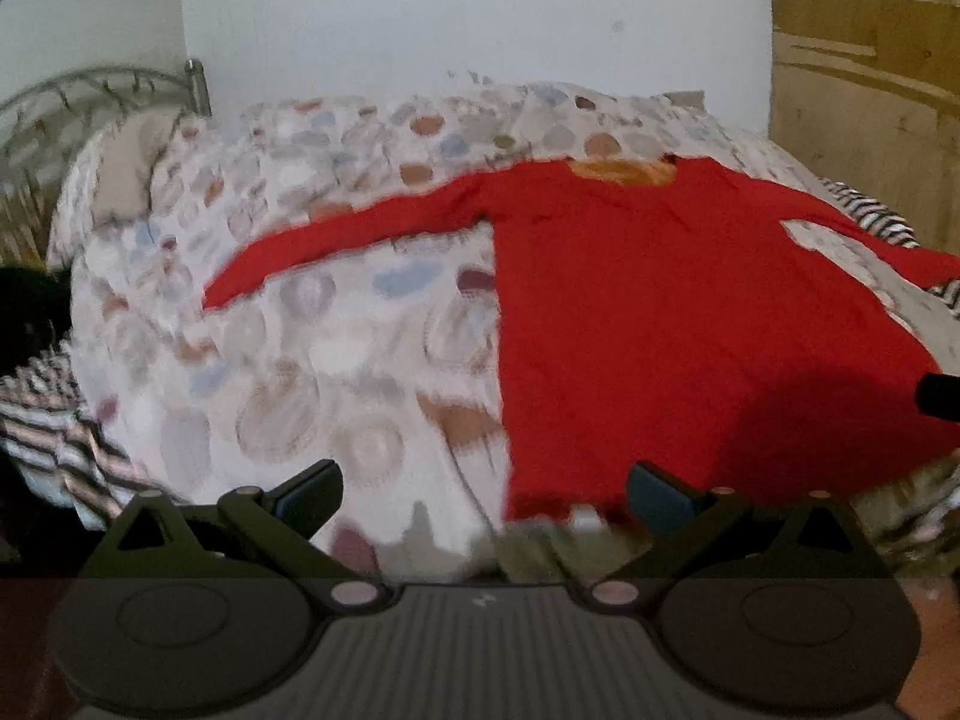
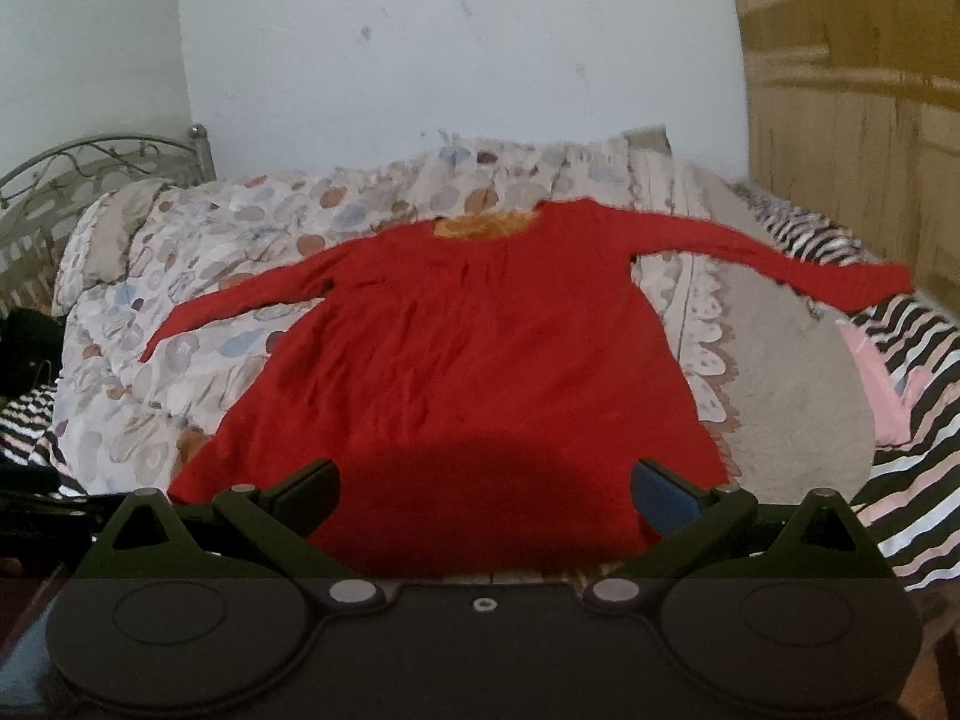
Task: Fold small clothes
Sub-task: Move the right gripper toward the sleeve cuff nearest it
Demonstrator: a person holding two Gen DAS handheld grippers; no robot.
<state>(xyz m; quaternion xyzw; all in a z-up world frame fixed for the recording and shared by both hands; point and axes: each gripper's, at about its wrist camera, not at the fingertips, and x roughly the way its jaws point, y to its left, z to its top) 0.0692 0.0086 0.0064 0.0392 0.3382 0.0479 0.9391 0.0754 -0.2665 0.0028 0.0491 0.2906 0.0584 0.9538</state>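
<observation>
A red long-sleeved garment [image 1: 660, 312] [image 2: 474, 360] lies flat on the bed, neck away from me, both sleeves spread out to the sides. Its hem is nearest the cameras. My left gripper [image 1: 485, 495] is open above the bed's near edge, at the garment's lower left corner, with nothing between its fingers. My right gripper [image 2: 485, 495] is open just over the middle of the hem, also holding nothing. A dark tip of the right gripper [image 1: 939, 396] shows at the right edge of the left wrist view.
A quilt with round patches [image 1: 312, 324] [image 2: 198, 276] covers the bed. A striped blanket [image 2: 918, 420] lies on the right and a pillow [image 2: 114, 234] at the far left. A metal headboard [image 2: 90, 162] stands left, a wooden wardrobe [image 2: 852, 120] right, a white wall behind.
</observation>
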